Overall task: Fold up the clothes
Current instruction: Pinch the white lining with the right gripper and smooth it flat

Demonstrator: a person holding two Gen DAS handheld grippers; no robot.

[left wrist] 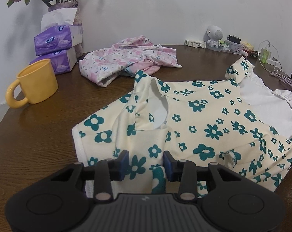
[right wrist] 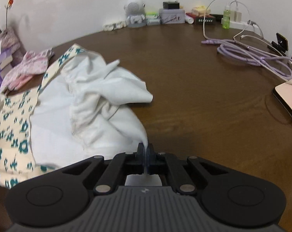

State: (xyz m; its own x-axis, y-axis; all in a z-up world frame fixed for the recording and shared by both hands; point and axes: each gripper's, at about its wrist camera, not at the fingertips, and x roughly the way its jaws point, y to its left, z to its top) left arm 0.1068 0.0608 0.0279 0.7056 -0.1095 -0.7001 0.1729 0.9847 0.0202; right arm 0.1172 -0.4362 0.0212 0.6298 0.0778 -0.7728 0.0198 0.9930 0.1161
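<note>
A cream garment with teal flowers (left wrist: 213,119) lies spread on the brown table (left wrist: 39,135); its white lining (right wrist: 55,127) shows at the right. My left gripper (left wrist: 146,162) is at the garment's near left part. A bunched fold of the flowered cloth fills the gap between its blue pads (left wrist: 124,162), which hold it. My right gripper (right wrist: 145,154) is shut on a corner of the white cloth, which rises in a stretched peak from the pile to the jaws. A crumpled pink floral garment (left wrist: 126,60) lies farther back.
A yellow mug (left wrist: 37,82) and purple tissue packs (left wrist: 53,42) stand at the left, with a vase of flowers (left wrist: 63,5) behind. Along the wall are a small robot figure (right wrist: 134,13), tins and a charger. Purple cables (right wrist: 258,54) and a pink pad (right wrist: 289,96) lie at the right.
</note>
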